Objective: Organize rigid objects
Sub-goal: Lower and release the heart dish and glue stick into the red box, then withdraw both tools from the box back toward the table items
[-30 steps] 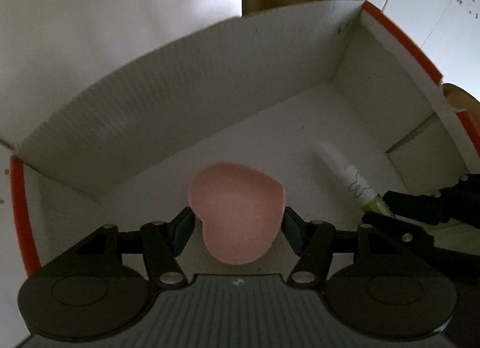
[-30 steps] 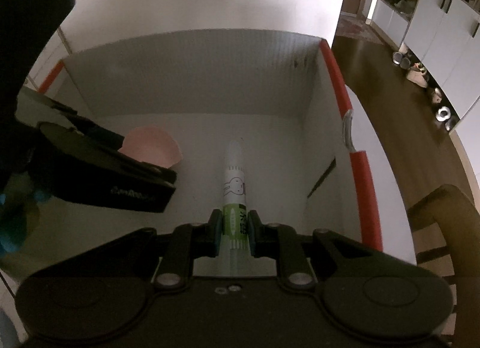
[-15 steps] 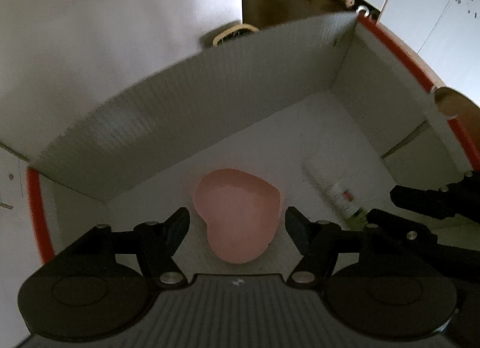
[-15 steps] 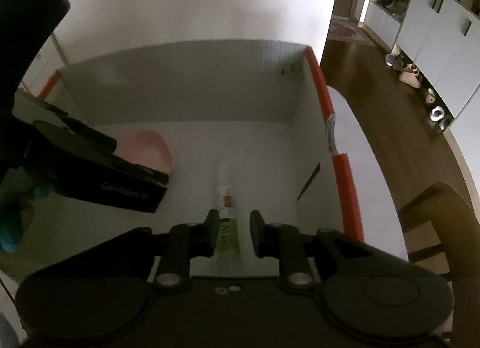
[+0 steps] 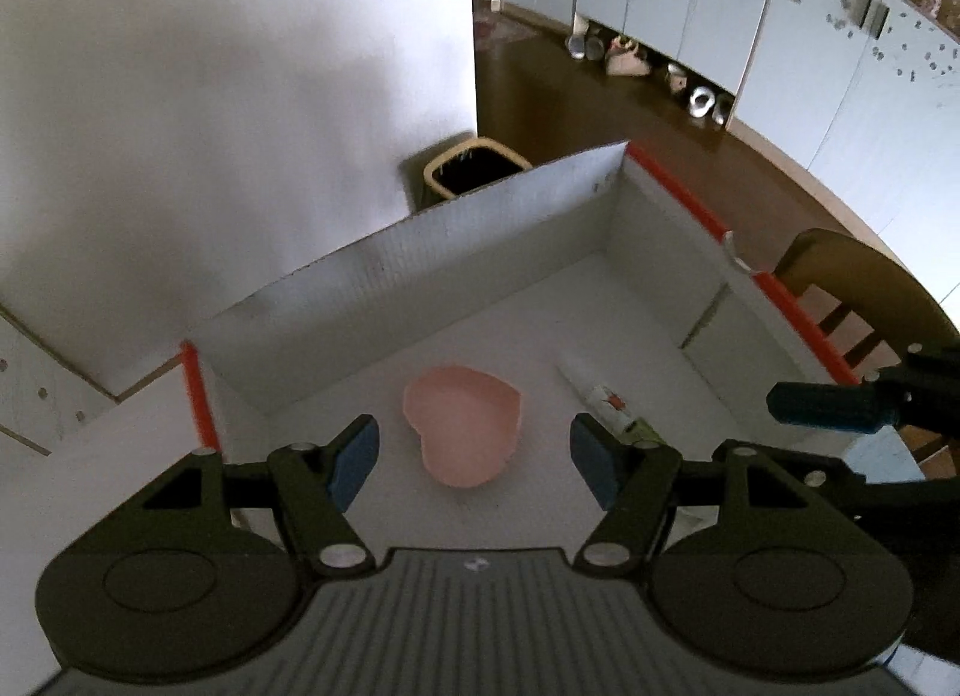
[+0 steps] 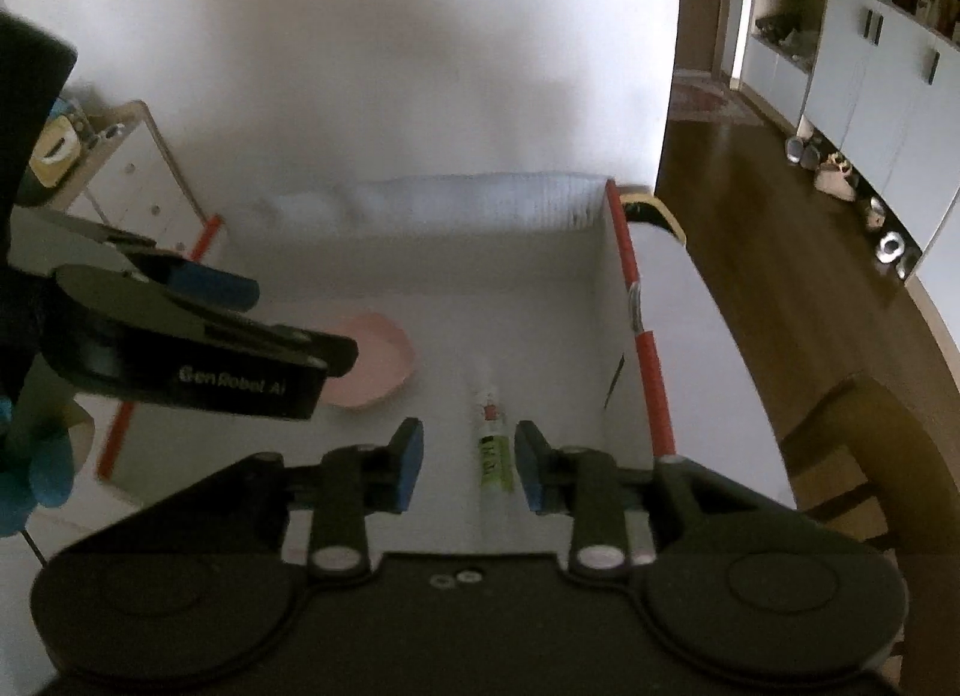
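Pink heart-shaped dish (image 5: 465, 432) lies on the floor of the white cardboard box (image 5: 420, 270), with the glue stick (image 6: 495, 447) just beside it, apart. Left gripper (image 5: 474, 456) and right gripper (image 6: 468, 465) hover above, jaws spread, holding nothing.

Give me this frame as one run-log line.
left claw: open, empty | right claw: open, empty | pink heart dish: in box | glue stick: lying in box beside dish

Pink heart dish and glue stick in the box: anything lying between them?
Nothing. Only bare white box floor separates the pink heart dish from the glue stick; both wrist views show that gap.
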